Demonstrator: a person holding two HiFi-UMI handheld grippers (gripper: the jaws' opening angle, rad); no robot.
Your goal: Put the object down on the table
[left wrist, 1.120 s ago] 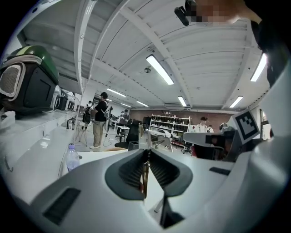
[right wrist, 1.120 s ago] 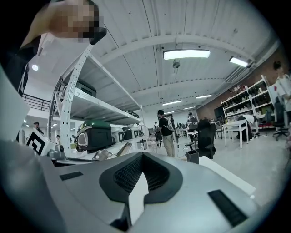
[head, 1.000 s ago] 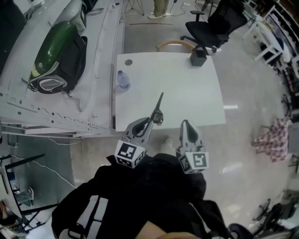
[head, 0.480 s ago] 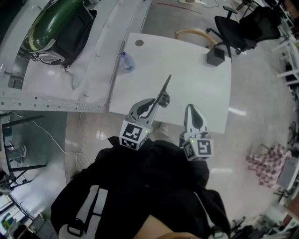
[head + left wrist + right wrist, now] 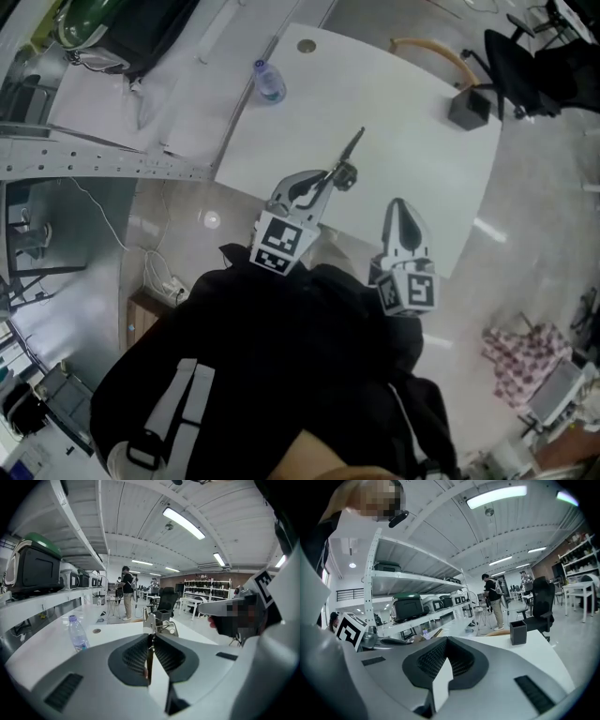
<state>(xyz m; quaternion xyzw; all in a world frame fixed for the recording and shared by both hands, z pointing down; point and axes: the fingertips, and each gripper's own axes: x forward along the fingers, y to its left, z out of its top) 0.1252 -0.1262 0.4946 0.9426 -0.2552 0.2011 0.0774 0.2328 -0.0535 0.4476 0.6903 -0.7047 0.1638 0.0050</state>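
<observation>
slim metal tool (image 5: 348, 161) pinched in the left gripper (image 5: 325, 182), whose jaws press onto its lower end; tool held above the near part of the white table (image 5: 403, 112), pointing away. right gripper (image 5: 399, 206) beside it, jaws pressed together, empty. water bottle (image 5: 269, 82) at the table's far left edge.

Silver-grey tool (image 5: 343, 172), white table (image 5: 403, 131)

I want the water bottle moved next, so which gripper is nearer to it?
Left. The left gripper, shut on a metal tool, sits right of the bottle, toward the person; the right gripper is farther right.
</observation>
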